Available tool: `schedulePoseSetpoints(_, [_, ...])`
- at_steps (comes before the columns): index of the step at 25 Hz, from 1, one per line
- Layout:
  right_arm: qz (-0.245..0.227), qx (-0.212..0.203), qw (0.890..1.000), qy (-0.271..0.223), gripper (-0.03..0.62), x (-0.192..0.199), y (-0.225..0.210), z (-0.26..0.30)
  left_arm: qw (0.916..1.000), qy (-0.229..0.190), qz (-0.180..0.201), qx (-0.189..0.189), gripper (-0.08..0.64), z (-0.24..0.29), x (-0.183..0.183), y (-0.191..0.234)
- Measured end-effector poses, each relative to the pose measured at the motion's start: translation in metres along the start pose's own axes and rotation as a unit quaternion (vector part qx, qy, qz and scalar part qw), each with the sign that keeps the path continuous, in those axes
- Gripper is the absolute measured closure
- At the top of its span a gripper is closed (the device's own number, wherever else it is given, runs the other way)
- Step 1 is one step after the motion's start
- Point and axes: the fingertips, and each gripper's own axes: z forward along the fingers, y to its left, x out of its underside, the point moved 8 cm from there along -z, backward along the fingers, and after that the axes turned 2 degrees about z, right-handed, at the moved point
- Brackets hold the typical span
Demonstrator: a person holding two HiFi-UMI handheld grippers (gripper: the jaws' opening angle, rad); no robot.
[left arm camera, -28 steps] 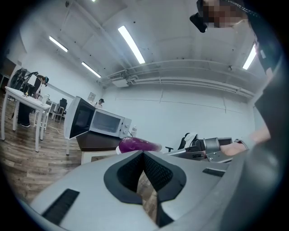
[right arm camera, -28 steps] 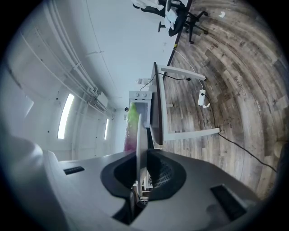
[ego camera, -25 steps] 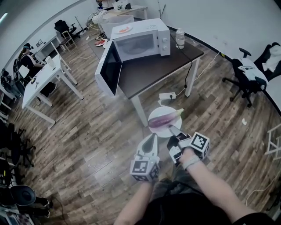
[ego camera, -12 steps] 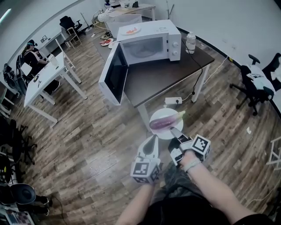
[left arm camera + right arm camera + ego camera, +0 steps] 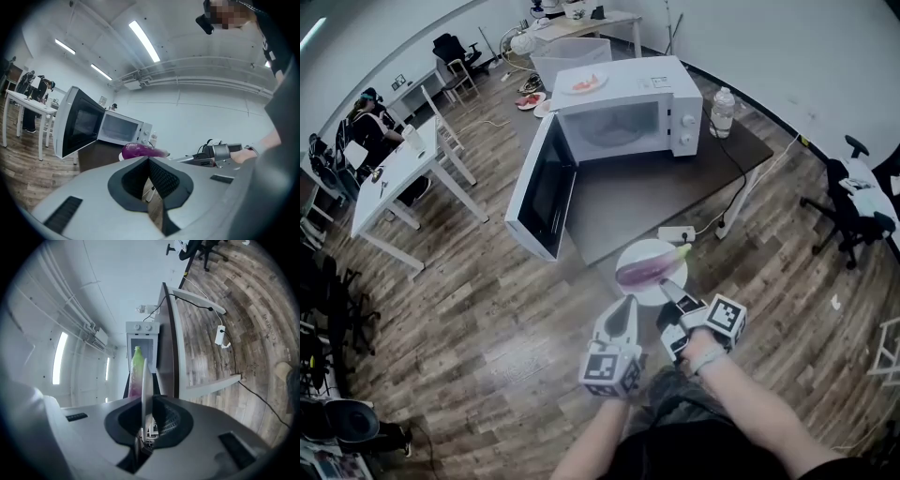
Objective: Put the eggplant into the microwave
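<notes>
Transport step, by my reading. The right gripper (image 5: 668, 284) clamps the plate (image 5: 642, 293) by its rim; the eggplant (image 5: 647, 270) lies on it, just ahead of the jaws. The left gripper (image 5: 625, 303), alongside, is closed and empty. Next: reach the open microwave (image 5: 628, 122) ahead, keeping the plate level.

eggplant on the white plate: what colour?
Purple, green at the stem end. The eggplant on the plate shows best in the head view.
</notes>
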Motion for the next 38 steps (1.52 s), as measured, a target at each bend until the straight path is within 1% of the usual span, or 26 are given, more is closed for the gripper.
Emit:
schedulePoseSetpoints(5, [-0.016,-0.003,1.000,0.016,0.568,-0.031,0.009,0.035,0.9998,0.004,-0.005,-0.017,0.560,0.039,-0.005,0.012])
schedulePoseSetpoints(10, [-0.016,-0.001,0.999,0.031,0.568,-0.058,0.013,0.066,0.9995,0.001,-0.008,-0.031,0.560,0.073,-0.010,0.022])
schedulePoseSetpoints(14, [-0.012,0.001,0.999,0.043,0.568,-0.074,0.017,0.085,0.9988,-0.002,-0.004,-0.048,0.560,0.092,-0.016,0.030])
schedulePoseSetpoints(18, [-0.012,-0.007,0.999,0.051,0.568,-0.094,0.022,0.105,0.9981,-0.009,0.000,-0.061,0.560,0.112,-0.021,0.042])
schedulePoseSetpoints(22, [-0.011,-0.007,0.998,0.054,0.568,-0.103,0.021,0.119,0.9974,-0.017,-0.003,-0.070,0.560,0.123,-0.029,0.050])
schedulePoseSetpoints(29, [0.001,-0.004,0.998,0.064,0.568,-0.109,0.016,0.143,0.9976,-0.015,0.002,-0.068,0.560,0.144,-0.031,0.062])
schedulePoseSetpoints(38, [0.000,0.004,0.998,0.063,0.568,-0.131,0.016,0.182,0.9984,-0.008,0.011,-0.054,0.560,0.188,-0.035,0.084])
